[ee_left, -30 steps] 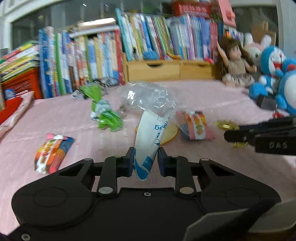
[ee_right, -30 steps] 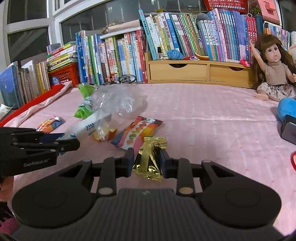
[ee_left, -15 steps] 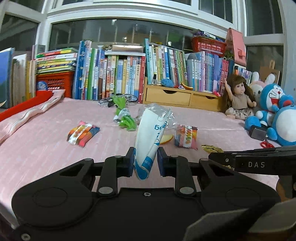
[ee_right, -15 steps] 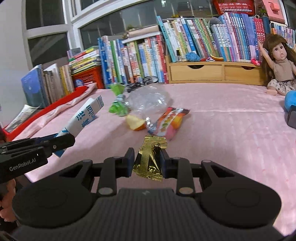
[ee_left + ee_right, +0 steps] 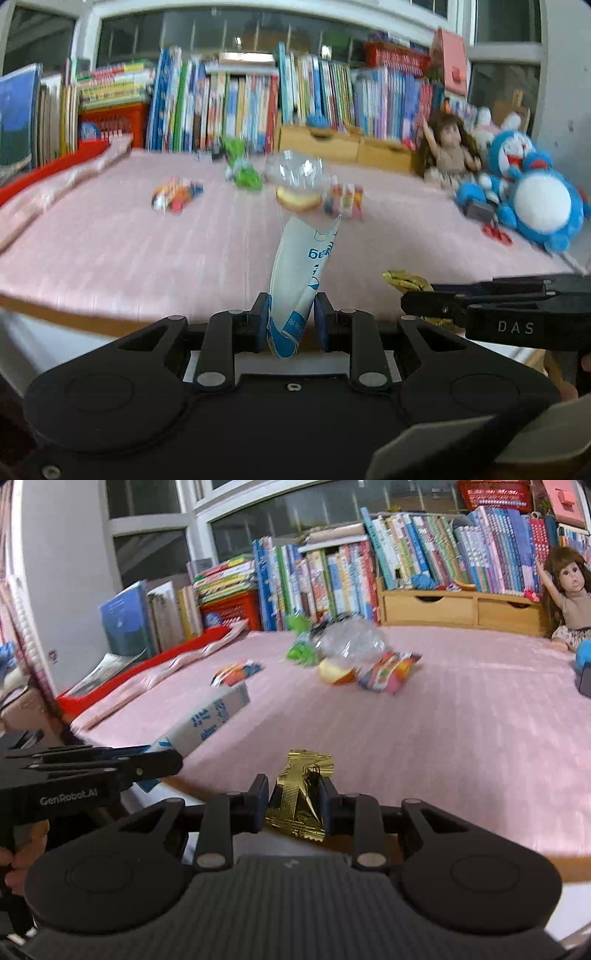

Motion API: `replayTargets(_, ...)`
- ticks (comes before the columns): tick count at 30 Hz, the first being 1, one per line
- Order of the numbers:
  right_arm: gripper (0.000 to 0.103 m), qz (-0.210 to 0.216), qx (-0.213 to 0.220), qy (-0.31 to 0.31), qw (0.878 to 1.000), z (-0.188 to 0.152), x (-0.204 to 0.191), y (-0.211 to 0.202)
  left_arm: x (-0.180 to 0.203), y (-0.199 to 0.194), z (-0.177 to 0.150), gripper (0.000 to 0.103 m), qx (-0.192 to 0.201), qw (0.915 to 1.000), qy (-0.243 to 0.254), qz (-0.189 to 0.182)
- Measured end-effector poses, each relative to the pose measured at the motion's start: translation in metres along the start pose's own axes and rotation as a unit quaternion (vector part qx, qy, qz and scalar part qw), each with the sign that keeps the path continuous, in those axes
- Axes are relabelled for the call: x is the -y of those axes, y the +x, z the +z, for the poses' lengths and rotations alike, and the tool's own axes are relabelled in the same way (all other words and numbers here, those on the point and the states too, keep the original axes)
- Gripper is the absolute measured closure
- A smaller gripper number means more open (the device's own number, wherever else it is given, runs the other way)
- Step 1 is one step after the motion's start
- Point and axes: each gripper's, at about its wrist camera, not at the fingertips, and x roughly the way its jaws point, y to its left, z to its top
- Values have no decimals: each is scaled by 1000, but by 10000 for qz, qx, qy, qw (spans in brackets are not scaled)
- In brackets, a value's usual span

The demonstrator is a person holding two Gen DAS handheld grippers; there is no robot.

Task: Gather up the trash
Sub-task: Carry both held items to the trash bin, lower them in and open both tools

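Observation:
My left gripper (image 5: 290,319) is shut on a white and blue carton (image 5: 303,273), held upright at the table's near edge. The same carton (image 5: 207,716) shows at the left of the right wrist view. My right gripper (image 5: 293,799) is shut on a crumpled gold wrapper (image 5: 299,794); that wrapper (image 5: 406,280) pokes out of its fingers in the left wrist view. More trash lies further back on the pink table (image 5: 129,251): a colourful wrapper (image 5: 175,192), a green wrapper (image 5: 243,175), a clear plastic bag (image 5: 299,171), an orange-yellow piece (image 5: 297,197) and a striped snack packet (image 5: 345,197).
Rows of books (image 5: 229,103) and wooden drawers (image 5: 343,147) line the back of the table. A doll (image 5: 448,151) and blue plush toys (image 5: 535,195) sit at the right. A red-edged folded cloth (image 5: 147,672) runs along the left side. A hand (image 5: 22,853) holds the left gripper.
Both grippers have drawn back toward the near edge of the table, each keeping its piece of trash. The trash on the table looks farther away.

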Motion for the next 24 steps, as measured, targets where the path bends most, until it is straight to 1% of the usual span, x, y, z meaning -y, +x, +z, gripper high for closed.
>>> replayTargets(4,69,126,-265,12,9996,-22,-9,-6,4,-11,-23,79,-341,9992,188,-82)
replayTargets(8,68,151,-527,-89,9985,-44,-18,-7,8,-10,-44,79,-771,9966,204,-195)
replayTargets(9,68,147,-601,-96,9980,-48,-19,-5,10,-8,-50,79,-902,9954,261,-212)
replayTargets(11,68,145,-778,-47,9969,-58,-21,0,12,0,-61,79,-1276,9914,244,-129)
replayTargets(13,68,153,-943,37,9954,-67,-20,6,10,9,-71,79,-1685,9856,59,-116)
replayTargets(14,68,155,-1014,47,9947,-71,-20,9,9,12,-74,79,-1796,9836,-36,-131)
replayTargets(15,68,134,-1070,39,9942,-74,-20,11,7,15,-76,79,-1880,9820,-69,-144)
replayTargets(19,68,119,-1300,62,9914,-87,-18,20,9,25,-86,79,-2131,9770,59,45)
replayTargets(24,68,130,-1481,101,9888,-95,-17,29,5,35,-93,79,-2457,9692,-139,9)
